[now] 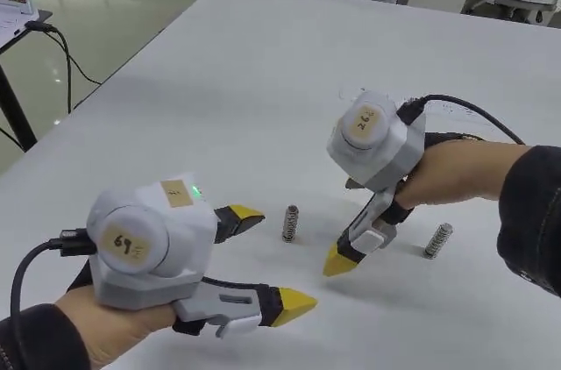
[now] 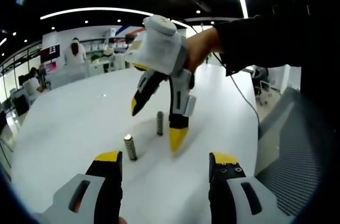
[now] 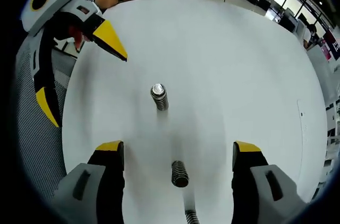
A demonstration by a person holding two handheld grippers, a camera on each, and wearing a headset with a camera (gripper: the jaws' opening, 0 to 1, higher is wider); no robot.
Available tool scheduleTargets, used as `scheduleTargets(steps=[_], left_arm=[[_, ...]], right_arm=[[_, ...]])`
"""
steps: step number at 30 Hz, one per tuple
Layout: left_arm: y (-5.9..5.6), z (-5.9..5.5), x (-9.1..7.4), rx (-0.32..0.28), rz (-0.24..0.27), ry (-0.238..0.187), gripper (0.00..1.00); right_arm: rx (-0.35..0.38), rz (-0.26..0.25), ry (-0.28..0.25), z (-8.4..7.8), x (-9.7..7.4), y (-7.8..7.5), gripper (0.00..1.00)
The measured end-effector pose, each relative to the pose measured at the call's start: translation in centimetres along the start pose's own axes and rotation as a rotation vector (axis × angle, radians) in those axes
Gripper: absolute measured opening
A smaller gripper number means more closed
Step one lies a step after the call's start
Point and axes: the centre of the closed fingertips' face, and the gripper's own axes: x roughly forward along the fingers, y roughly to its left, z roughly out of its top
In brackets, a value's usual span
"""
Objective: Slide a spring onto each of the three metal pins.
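"69" on sticker (image 1: 124, 244) atop left tongs (image 1: 276, 258); "26" on label (image 1: 365, 122) atop right tongs (image 1: 340, 261)

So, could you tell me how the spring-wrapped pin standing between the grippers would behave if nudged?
The pin stands tall and narrow on the smooth table, so it would probably tip, then roll, being round. Its coiled spring may give slightly under the jaws.

Surface: plain white tabletop (image 1: 263, 72) | Standing on it: shiny-topped spring (image 1: 290, 223), upright, mid-table | second spring (image 3: 179, 173), upright, near the first | third spring (image 1: 438, 240), off to one side, apart from both
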Motion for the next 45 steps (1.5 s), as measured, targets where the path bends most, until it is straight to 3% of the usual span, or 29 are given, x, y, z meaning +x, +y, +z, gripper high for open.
scheduleTargets(steps=[18, 28, 45], left_arm=[[0.0, -0.2, 0.0, 0.007, 0.001, 0.012, 0.62], [-0.1, -0.4, 0.0, 0.010, -0.003, 0.019, 0.62], [-0.4, -0.6, 0.0, 0.023, -0.006, 0.033, 0.62]], right_arm=[[0.054, -0.080, -0.067, -0.9, -1.7, -1.4, 0.99], [0.101, -0.124, -0.104, -2.0, -2.9, -2.3, 0.99], [0.170, -0.180, -0.145, -4.0, -4.9, -2.3, 0.99]])
